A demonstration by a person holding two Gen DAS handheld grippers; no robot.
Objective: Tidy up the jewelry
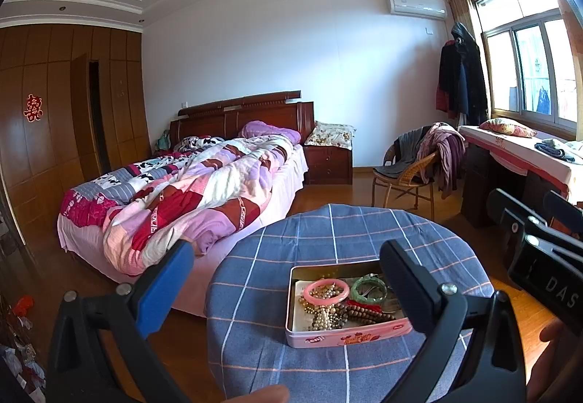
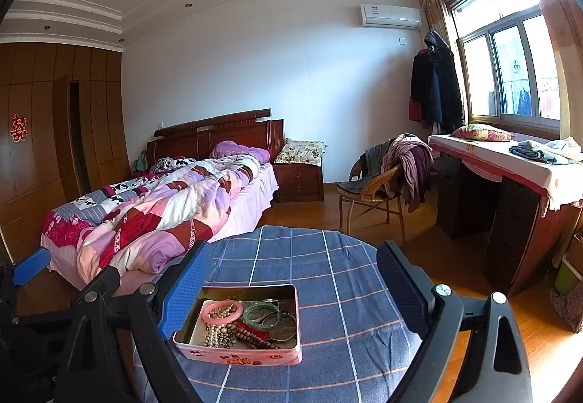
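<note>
A round desk (image 2: 328, 293) draped in a blue checked cloth stands in a bedroom, and on it rests an open pink tin (image 2: 240, 353) that holds the jewelry: a pink bangle (image 2: 222, 312) lies at the back left of the tin over a heap of pale beads (image 2: 218, 332), a green bangle (image 2: 261, 315) sits just beside it to the right, and a strand of brown wooden beads (image 2: 255, 339) runs across the front with a red cord touching it. Behind the desk a bed (image 2: 164, 206) with a rumpled patchwork quilt reaches close to the desk's far left edge, a wicker chair (image 2: 375, 195) heaped with clothes stands off to the right, and farther right a dark cabinet topped with a pillow and folded cloth sits under the window. Nothing lies on the cloth between the tin and either tool. The left tool (image 1: 288, 279) hovers above the near side of the desk with its fingers spread wide apart, empty, the tin seen between them and partly hidden behind the right finger (image 1: 408, 286). The right tool (image 2: 291, 290) also hangs above the desk, fingers wide apart and holding nothing, its blue left pad (image 2: 186, 290) overlapping the tin's left rim in view. A fingertip shows at the bottom edge of the left wrist view, and the right tool's body appears at that view's right edge.
</note>
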